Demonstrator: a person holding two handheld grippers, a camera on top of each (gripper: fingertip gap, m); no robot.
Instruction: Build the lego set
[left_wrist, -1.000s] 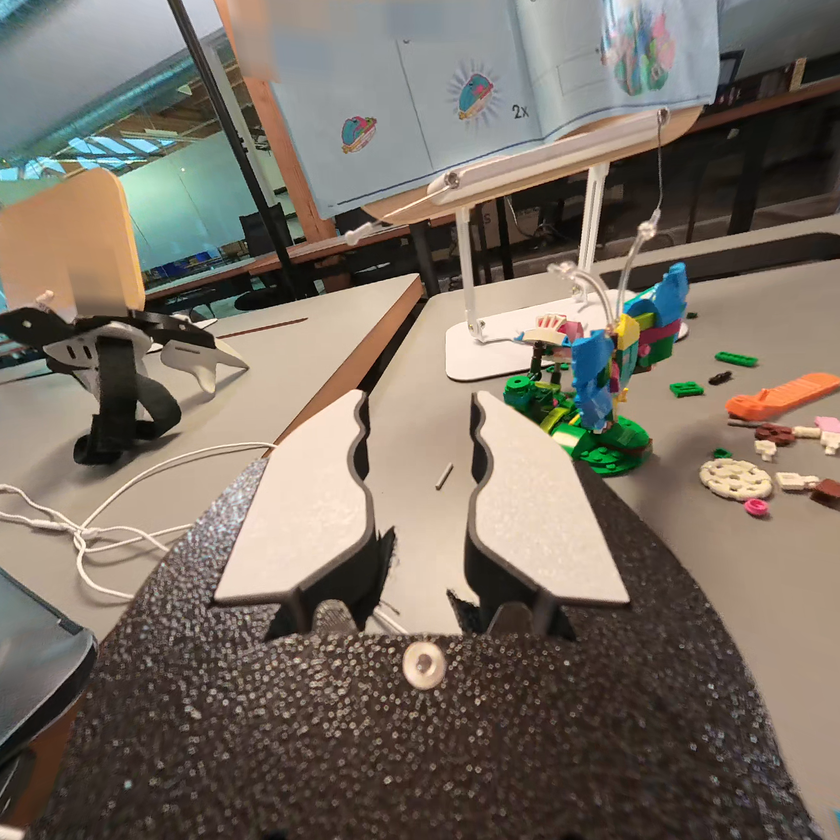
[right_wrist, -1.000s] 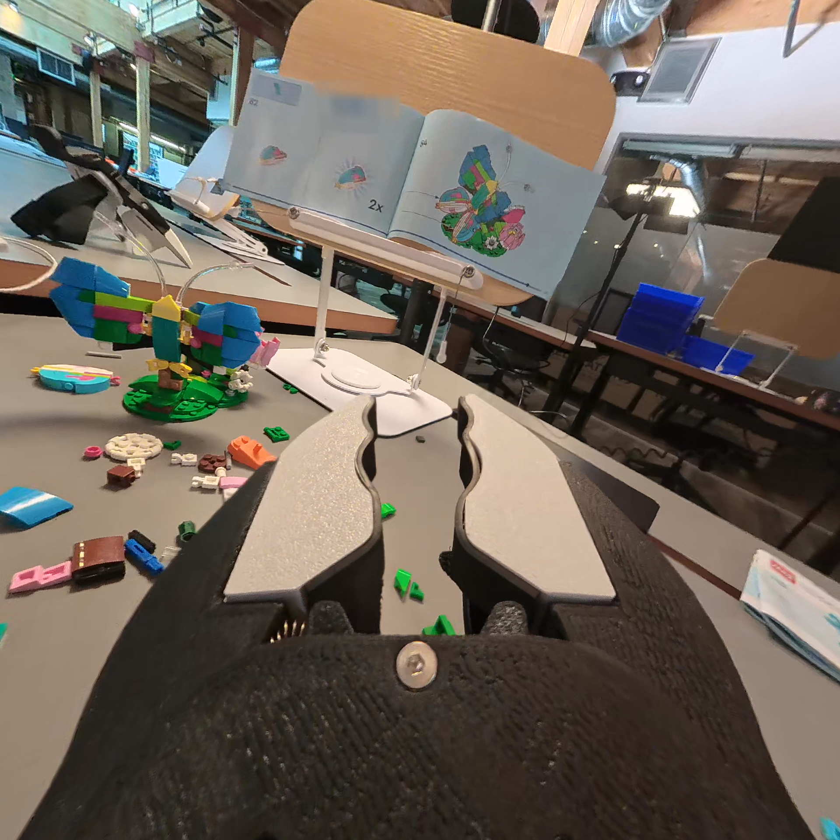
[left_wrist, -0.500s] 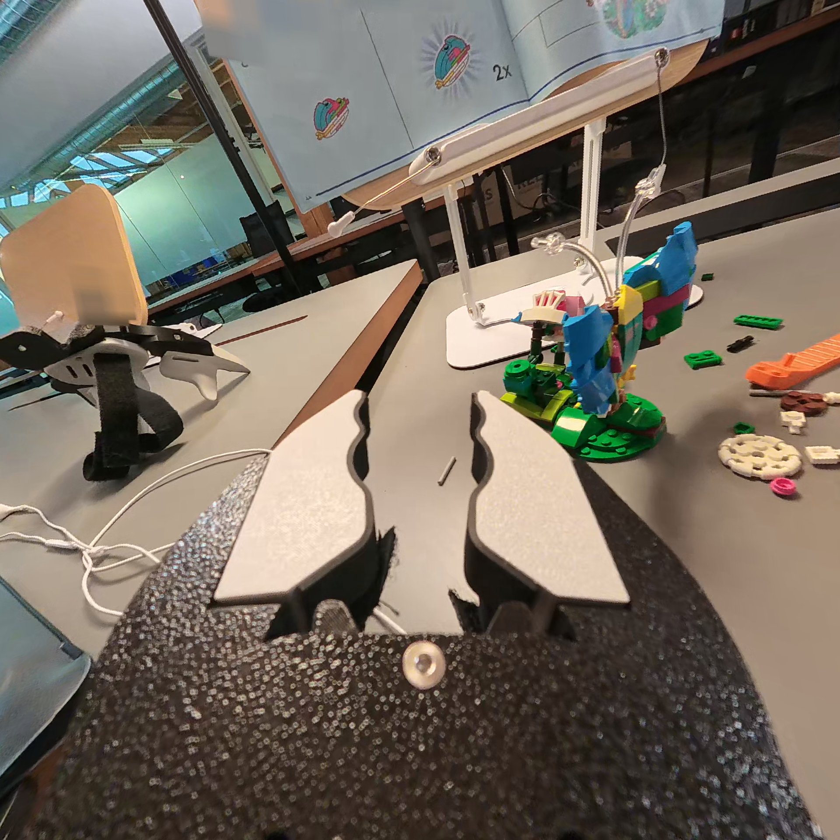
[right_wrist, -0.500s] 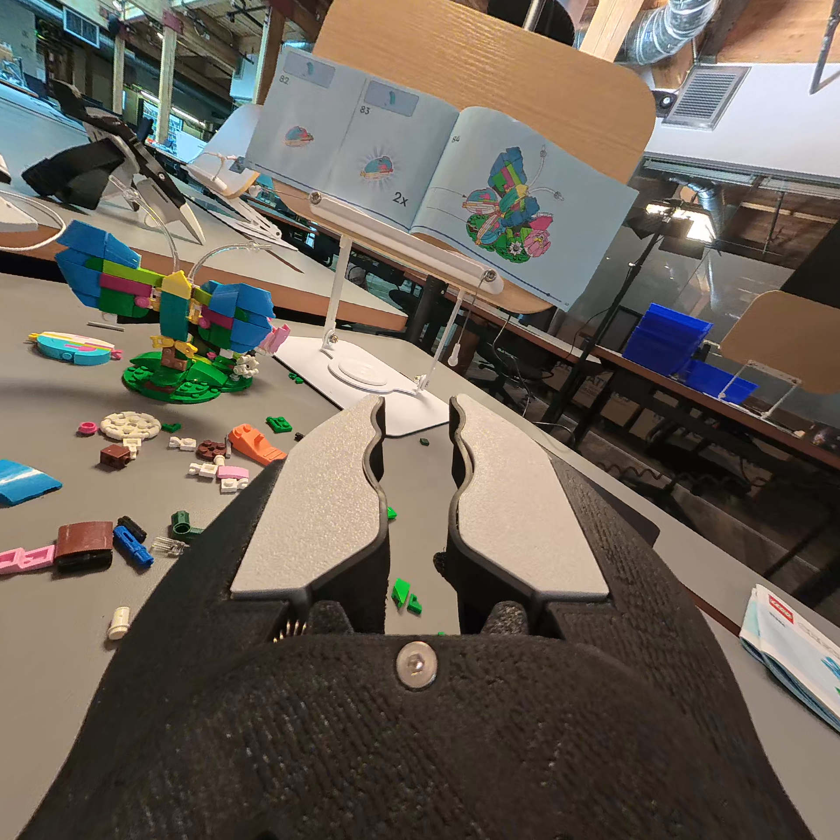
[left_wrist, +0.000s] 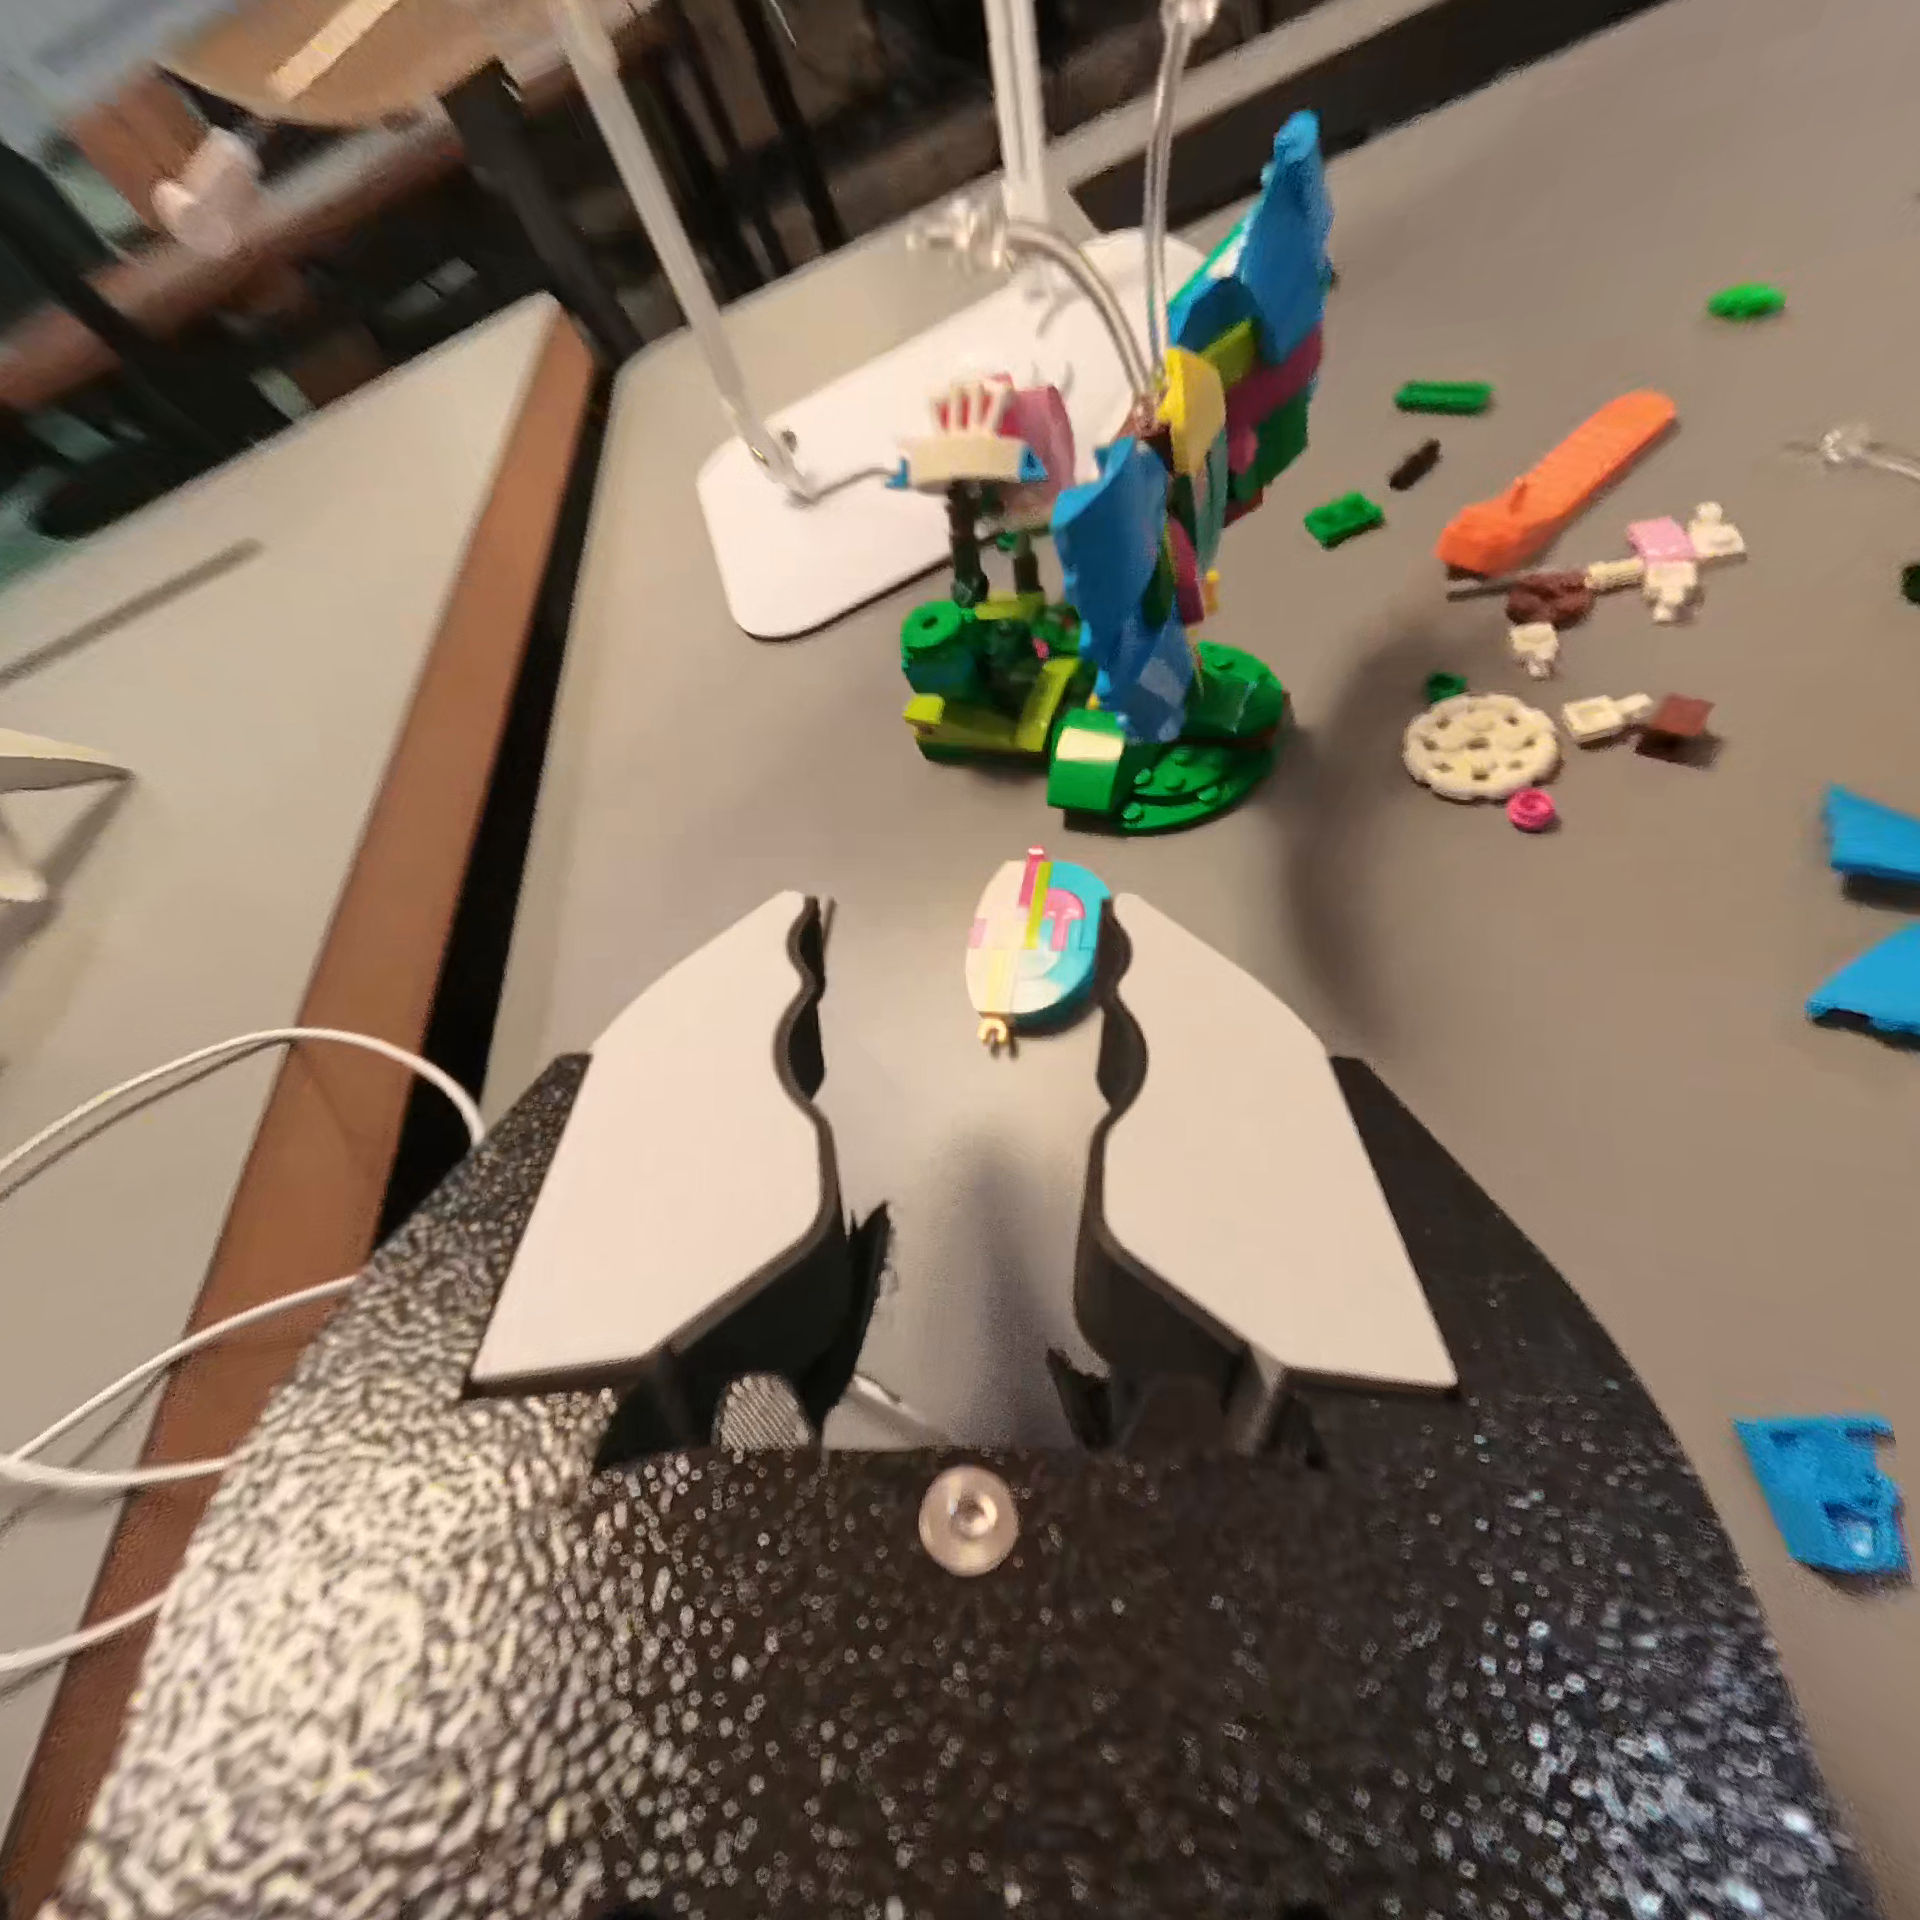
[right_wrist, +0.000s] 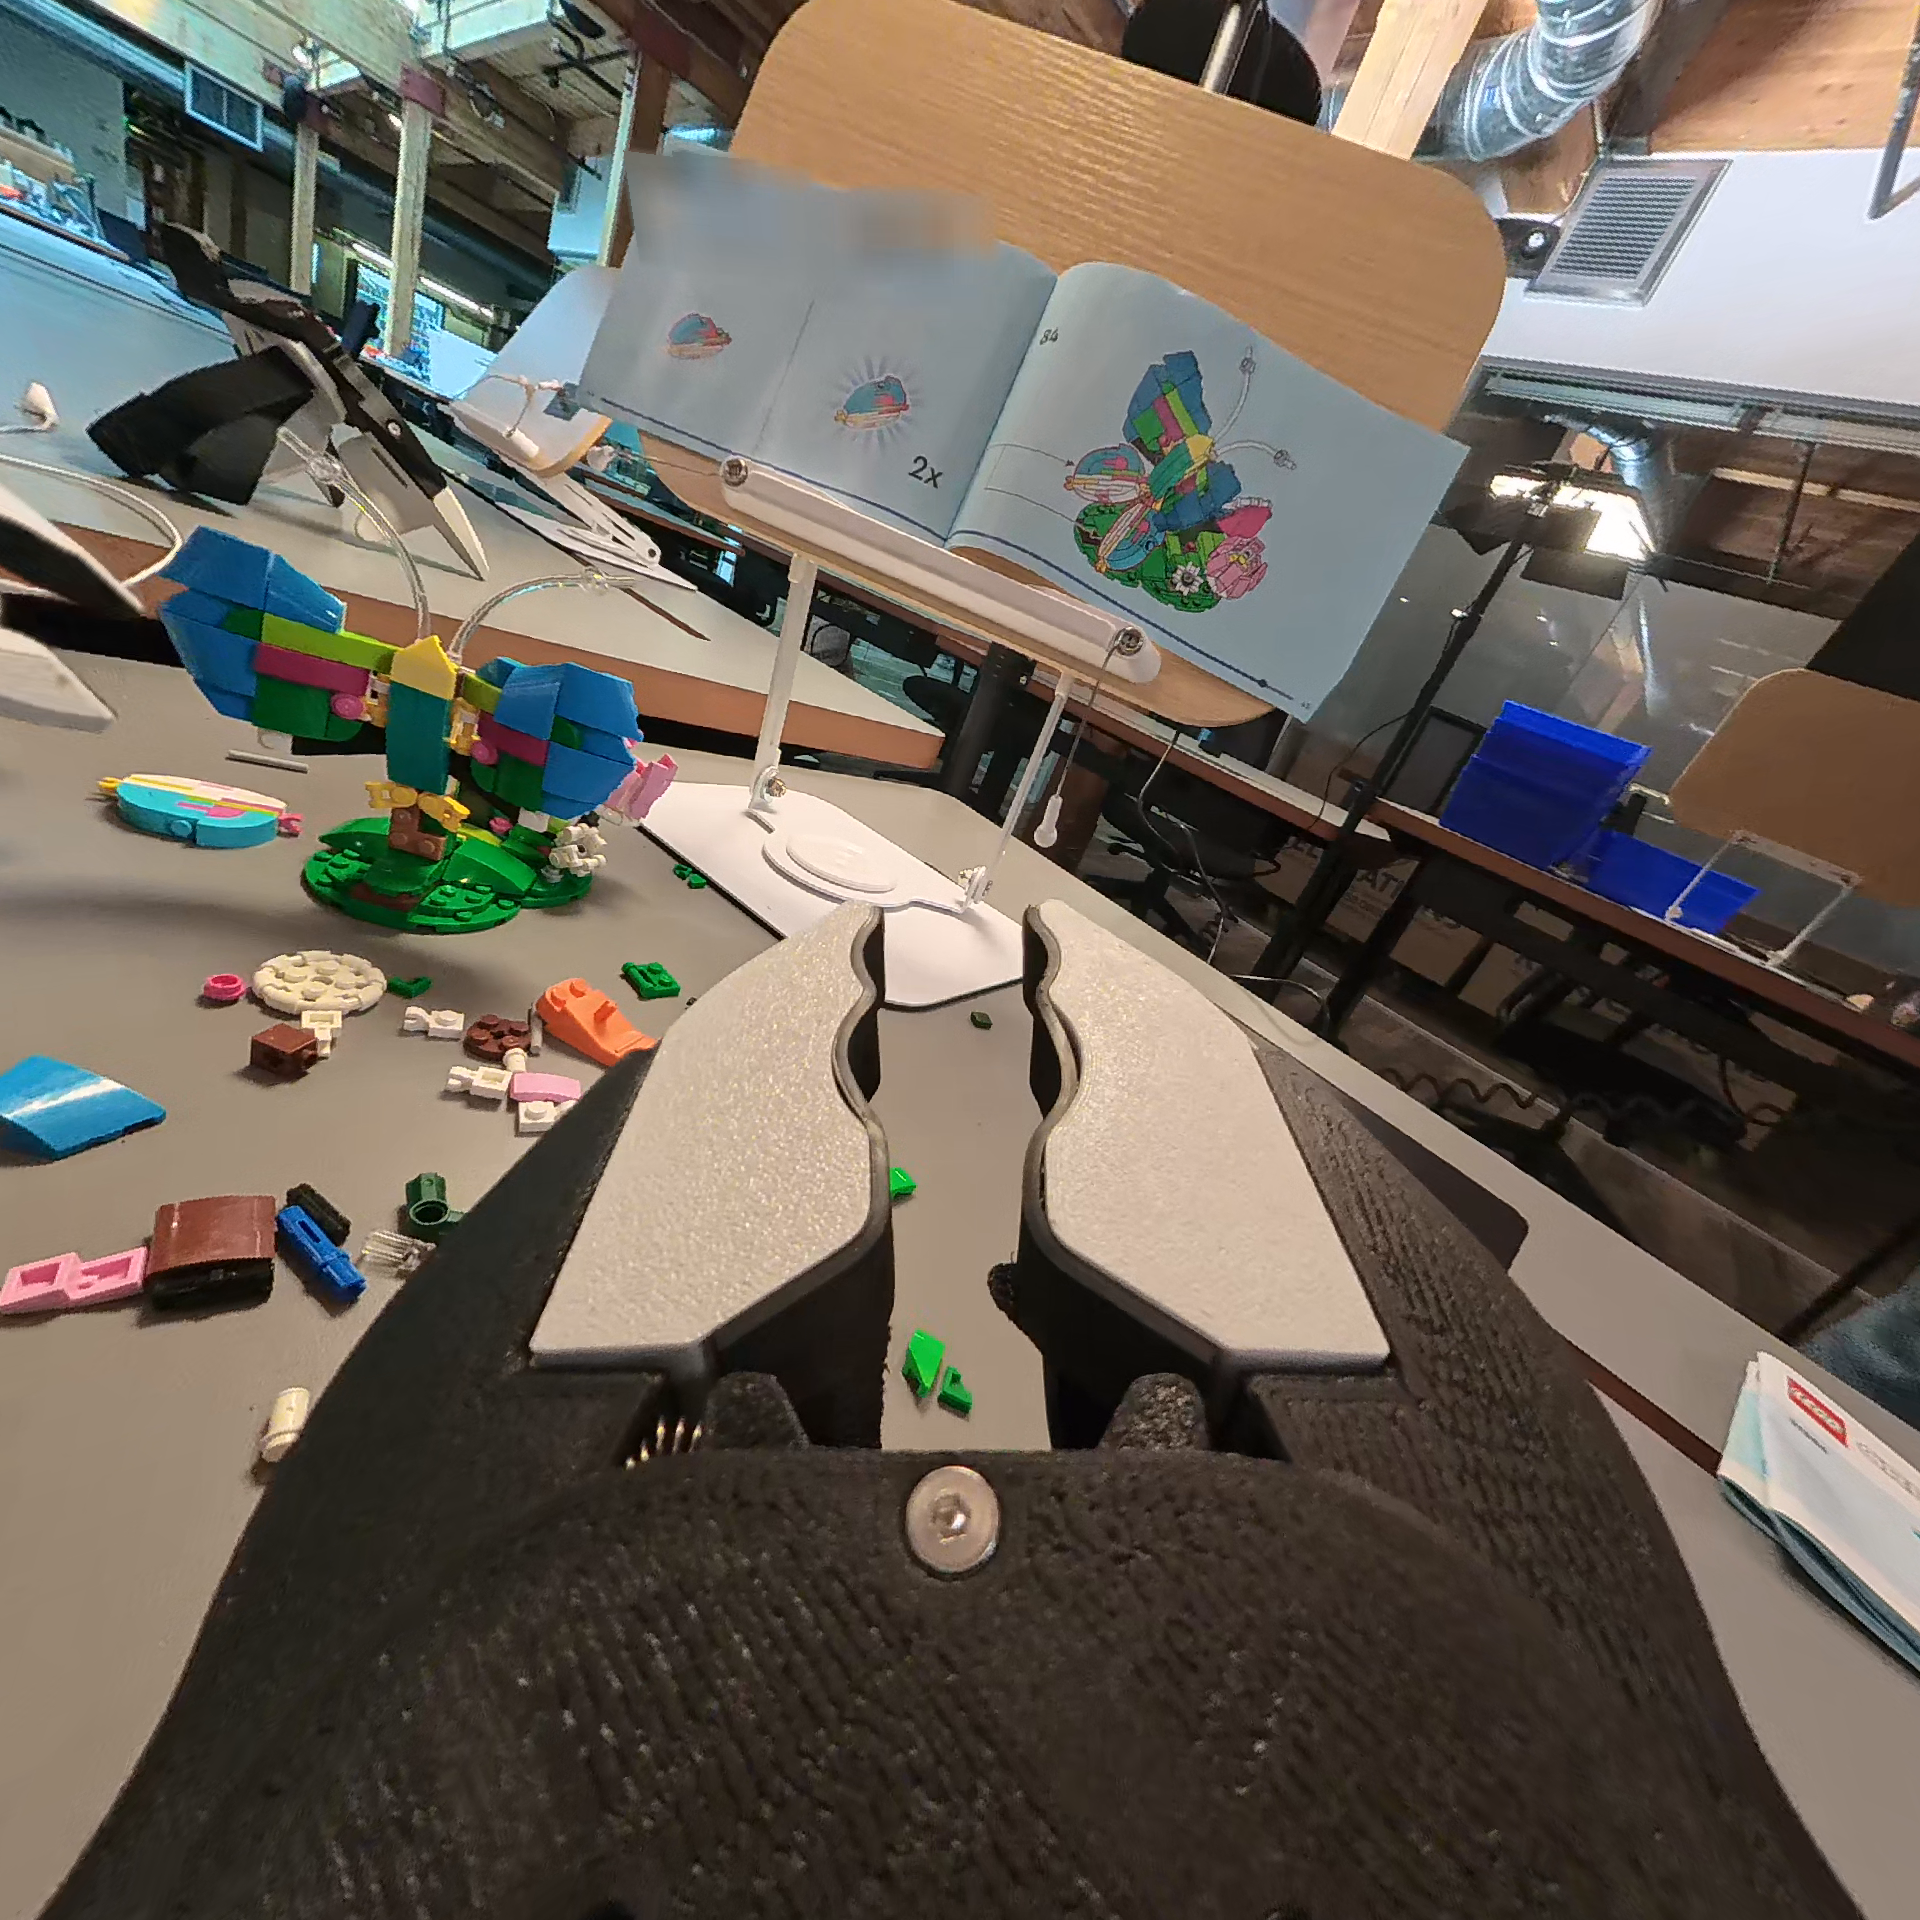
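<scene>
A lego butterfly model (left_wrist: 1153, 582) with blue wings stands on a green base on the grey table; it also shows in the right wrist view (right_wrist: 416, 748). A small teal and pink oval wing piece (left_wrist: 1029, 956) lies flat on the table, between the tips of my left gripper (left_wrist: 961, 914), close to the right finger. The left gripper is open wide and empty. The wing piece shows at the left of the right wrist view (right_wrist: 197, 810). My right gripper (right_wrist: 951, 920) is open and empty, above the table to the right of the loose bricks.
Loose bricks lie right of the model: an orange brick separator (left_wrist: 1558, 478), a white round plate (left_wrist: 1481, 748), blue wing panels (left_wrist: 1870, 935). The instruction booklet (right_wrist: 1018, 447) stands on a white stand (right_wrist: 862, 862). A white cable (left_wrist: 208, 1195) lies at the left. Across from one pair of fingers to the other is roughly 30 cm.
My left gripper has tilted down, moved forward and opened wider; the teal and pink wing piece now lies between its tips. The right gripper has opened a little and barely moved.
</scene>
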